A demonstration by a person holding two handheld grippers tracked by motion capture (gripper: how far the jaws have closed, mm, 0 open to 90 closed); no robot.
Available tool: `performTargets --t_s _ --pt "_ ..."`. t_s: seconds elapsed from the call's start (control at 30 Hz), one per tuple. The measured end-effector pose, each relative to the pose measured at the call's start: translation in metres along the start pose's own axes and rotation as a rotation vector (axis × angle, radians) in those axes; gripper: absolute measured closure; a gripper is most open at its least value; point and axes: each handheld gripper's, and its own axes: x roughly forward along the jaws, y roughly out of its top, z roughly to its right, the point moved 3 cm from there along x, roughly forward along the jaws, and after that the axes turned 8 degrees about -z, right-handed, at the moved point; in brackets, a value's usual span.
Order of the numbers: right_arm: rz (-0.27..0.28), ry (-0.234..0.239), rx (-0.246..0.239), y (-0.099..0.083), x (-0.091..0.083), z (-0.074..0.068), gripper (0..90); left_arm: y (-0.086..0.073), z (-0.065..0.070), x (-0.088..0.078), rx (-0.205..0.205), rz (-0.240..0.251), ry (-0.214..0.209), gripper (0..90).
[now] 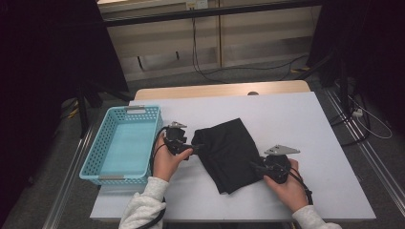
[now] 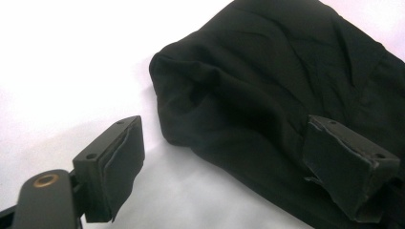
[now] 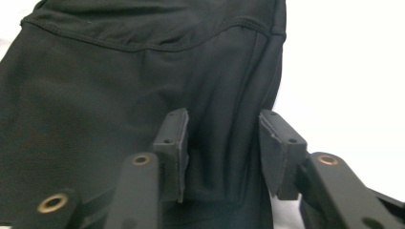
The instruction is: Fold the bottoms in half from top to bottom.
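A white worktop [image 1: 305,124] is seen at the centre of the frame. A folded black cloth [image 1: 229,152] is laid flat near its middle, and a light blue perforated basket [image 1: 125,145] is set on its left edge.

Turquoise basket [image 1: 102,167], white table [image 1: 296,119] — cables [image 1: 210,71]
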Motion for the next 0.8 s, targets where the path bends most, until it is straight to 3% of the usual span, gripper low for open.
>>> performTargets --t_s 0.1,0.13,0.17,0.27,0.47,0.67,0.8 --pt "0.004 0.012 0.011 0.0 0.0 -0.001 66.6 0.001 0.001 0.0 -0.006 -0.001 -0.002 13.5" --pt "0.008 0.027 0.016 -0.001 0.0 -0.002 74.6 0.001 0.001 0.0 -0.005 -0.004 -0.001 13.0" --pt "0.006 0.051 0.024 -0.001 0.0 -0.004 77.2 0.002 0.0 0.001 -0.012 -0.001 0.0 12.8" --pt "0.002 0.028 -0.008 0.0 0.0 -0.008 77.5 0.002 0.0 0.001 -0.023 -0.005 0.005 12.1" --pt "0.002 0.039 -0.004 0.0 -0.001 -0.008 78.2 0.006 0.003 0.006 -0.027 -0.019 0.016 9.5" --pt "0.0 0.046 -0.01 0.0 -0.001 -0.01 78.1 0.012 0.0 0.015 -0.052 -0.067 -0.004 5.0" --pt "-0.003 0.055 -0.015 0.001 -0.001 -0.011 78.1 0.021 -0.003 0.018 -0.056 -0.045 0.009 4.7"
